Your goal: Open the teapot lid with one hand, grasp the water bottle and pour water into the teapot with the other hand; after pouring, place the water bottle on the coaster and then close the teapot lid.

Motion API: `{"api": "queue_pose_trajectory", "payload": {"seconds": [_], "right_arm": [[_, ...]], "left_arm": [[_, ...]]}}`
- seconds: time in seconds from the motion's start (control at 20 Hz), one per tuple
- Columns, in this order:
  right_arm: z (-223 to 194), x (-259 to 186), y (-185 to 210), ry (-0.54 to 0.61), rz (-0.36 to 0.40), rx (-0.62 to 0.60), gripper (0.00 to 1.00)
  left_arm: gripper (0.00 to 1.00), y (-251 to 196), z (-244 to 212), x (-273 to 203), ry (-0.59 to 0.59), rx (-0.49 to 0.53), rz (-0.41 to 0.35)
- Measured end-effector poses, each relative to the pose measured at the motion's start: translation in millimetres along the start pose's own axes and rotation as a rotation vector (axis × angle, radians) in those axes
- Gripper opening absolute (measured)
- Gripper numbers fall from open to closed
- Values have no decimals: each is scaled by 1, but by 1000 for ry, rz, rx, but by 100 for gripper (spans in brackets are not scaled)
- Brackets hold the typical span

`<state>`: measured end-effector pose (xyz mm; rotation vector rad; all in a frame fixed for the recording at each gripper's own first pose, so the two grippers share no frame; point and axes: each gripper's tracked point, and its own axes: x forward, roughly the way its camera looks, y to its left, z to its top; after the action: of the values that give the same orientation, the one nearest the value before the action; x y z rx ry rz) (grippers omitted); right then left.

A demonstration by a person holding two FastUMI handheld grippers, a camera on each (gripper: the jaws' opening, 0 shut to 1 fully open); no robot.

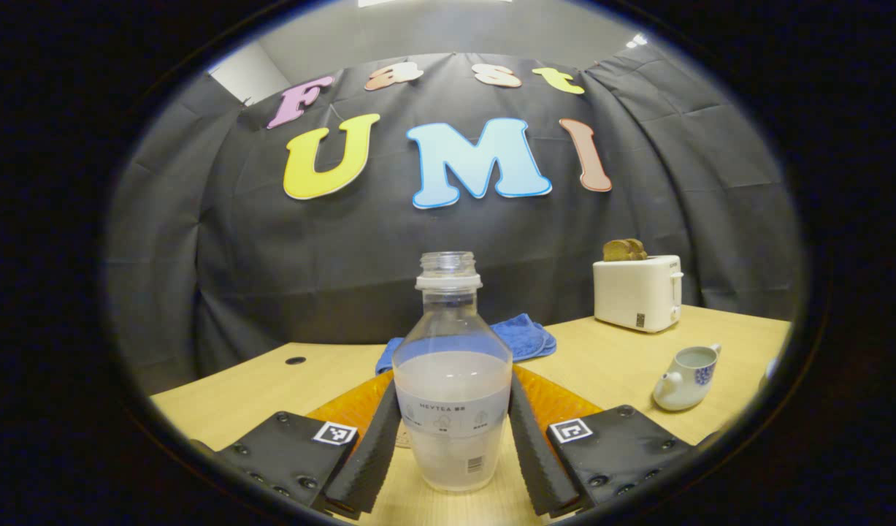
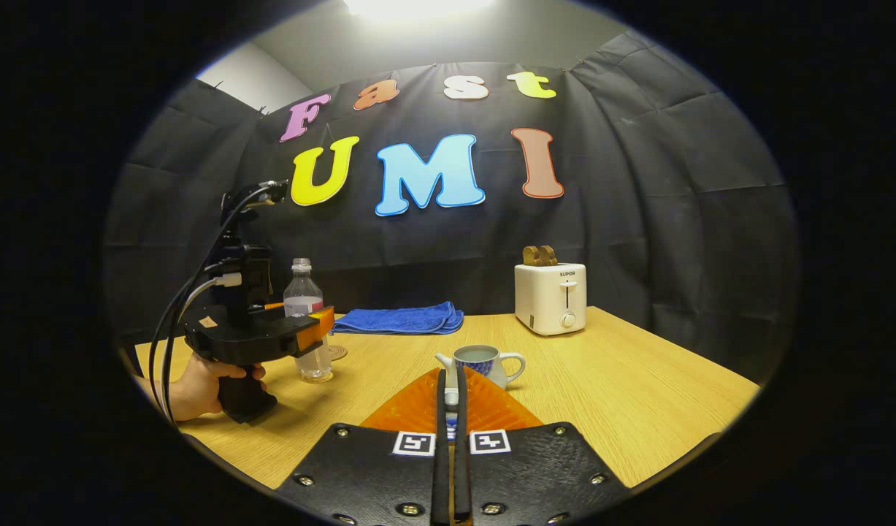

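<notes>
- Standing upright on the pale wood-grain bench (image 2: 637,380), the clear plastic water bottle (image 1: 453,431) is uncapped and about half full of cloudy water, well to the left of the teapot (image 2: 484,363).
- The teapot is small, white glazed ceramic with a blue pattern, its round mouth open.
- The left tool (image 1: 453,387) straddles the bottle, one ribbed finger (image 1: 374,446) lying along each side; whether they press it I cannot tell.
- The right tool (image 2: 451,371) is closed almost flat on the small white teapot lid (image 2: 451,397), held just in front of the teapot.
- A boxy white toaster (image 2: 550,298) stands behind the teapot.
</notes>
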<state>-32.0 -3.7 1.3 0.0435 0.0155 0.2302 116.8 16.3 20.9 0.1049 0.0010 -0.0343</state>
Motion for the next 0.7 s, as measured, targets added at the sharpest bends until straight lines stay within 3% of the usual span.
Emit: {"api": "queue_pose_trajectory", "payload": {"seconds": [0.4, 0.7], "right_arm": [[-2, -27, 11, -4, 24, -20, 3], [-5, -46, 10, 10, 26, -19, 3]], "left_arm": [[86, -29, 23, -5, -69, 231, -31], [87, -52, 16, 2, -58, 405, -67]]}}
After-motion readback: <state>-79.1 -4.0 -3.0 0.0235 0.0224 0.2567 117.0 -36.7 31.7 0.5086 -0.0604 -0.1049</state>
